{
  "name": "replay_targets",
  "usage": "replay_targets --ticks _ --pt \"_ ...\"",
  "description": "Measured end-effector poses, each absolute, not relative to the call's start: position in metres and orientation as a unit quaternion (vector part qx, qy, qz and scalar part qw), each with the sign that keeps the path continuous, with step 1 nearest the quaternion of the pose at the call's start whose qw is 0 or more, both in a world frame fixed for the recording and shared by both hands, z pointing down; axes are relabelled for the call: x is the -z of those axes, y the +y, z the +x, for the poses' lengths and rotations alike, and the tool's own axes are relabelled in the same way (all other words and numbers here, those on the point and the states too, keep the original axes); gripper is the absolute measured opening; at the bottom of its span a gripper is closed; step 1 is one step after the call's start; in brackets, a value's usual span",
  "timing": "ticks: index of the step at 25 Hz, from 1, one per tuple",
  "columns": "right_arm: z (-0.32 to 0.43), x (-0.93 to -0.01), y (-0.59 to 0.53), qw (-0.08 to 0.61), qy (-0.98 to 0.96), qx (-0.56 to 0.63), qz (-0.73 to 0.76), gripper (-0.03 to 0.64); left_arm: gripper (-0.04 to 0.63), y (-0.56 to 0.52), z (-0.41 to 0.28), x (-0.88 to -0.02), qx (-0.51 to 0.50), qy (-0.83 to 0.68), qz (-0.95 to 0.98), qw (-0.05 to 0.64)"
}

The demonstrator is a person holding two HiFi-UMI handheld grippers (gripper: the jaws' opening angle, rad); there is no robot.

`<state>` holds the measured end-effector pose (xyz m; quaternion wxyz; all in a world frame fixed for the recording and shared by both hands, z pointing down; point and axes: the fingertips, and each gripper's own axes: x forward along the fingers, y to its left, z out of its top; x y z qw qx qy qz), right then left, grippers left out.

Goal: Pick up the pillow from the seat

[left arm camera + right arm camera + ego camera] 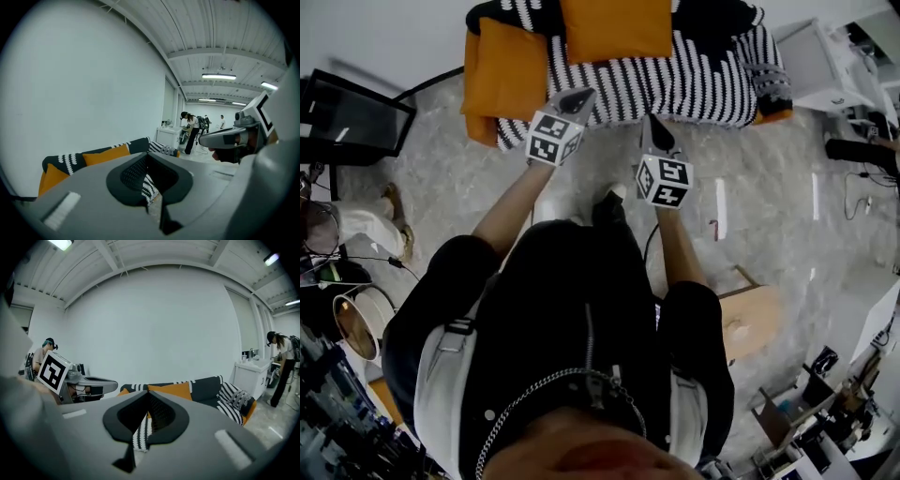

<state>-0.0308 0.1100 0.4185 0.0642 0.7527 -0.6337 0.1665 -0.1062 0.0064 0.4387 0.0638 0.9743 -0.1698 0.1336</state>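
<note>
— Has the grab started?

— Not yet. The person stands on the floor [769,187] with both tools held out in front. The left gripper [577,97] has its jaws pressed together with nothing between them. The right gripper [659,134] is the same, closed and empty.

— How close are they to the seat [480,129]?

— Both point across it toward the wall. From above, the left tip lines up with the front of the throw [675,89], and the right tip is just short of it. Neither touches anything.

— And the pillow [614,28]?

— It's orange and leans at the back of the seat, in the middle, beyond both tips. A second orange cushion [502,70] lies at the left end, and a small striped pillow [772,82] at the right. I take the middle one as the target, since it's straight ahead.

— So which step is this?

— The approach, I'd say. Next the jaws have to spread, then reach forward and down over the throw and close on an edge or corner. The pillow looks soft and will likely sag, so a grip on each side seems wiser than one pinch.
</note>
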Motion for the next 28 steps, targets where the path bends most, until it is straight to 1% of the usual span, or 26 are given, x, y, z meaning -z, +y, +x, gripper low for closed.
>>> replay_targets --ticks 5,10,17,28 --pt "0.017 -0.411 0.076 0.062 -0.658 -0.163 0.733 0.003 0.009 -0.023 -0.073 -0.434 -0.136 -0.205 0.967 0.065" --pt "0.049 -0.413 0.049 0.056 -0.680 -0.165 0.712 0.003 0.009 -0.047 -0.046 -0.437 -0.144 -0.235 0.959 0.067" --pt "0.097 -0.423 0.036 0.046 -0.691 -0.180 0.698 0.003 0.009 -0.064 -0.014 -0.445 -0.157 -0.264 0.949 0.072" --pt "0.126 -0.439 0.012 0.045 -0.706 -0.195 0.679 0.003 0.009 -0.080 0.007 -0.457 -0.171 -0.285 0.940 0.075"
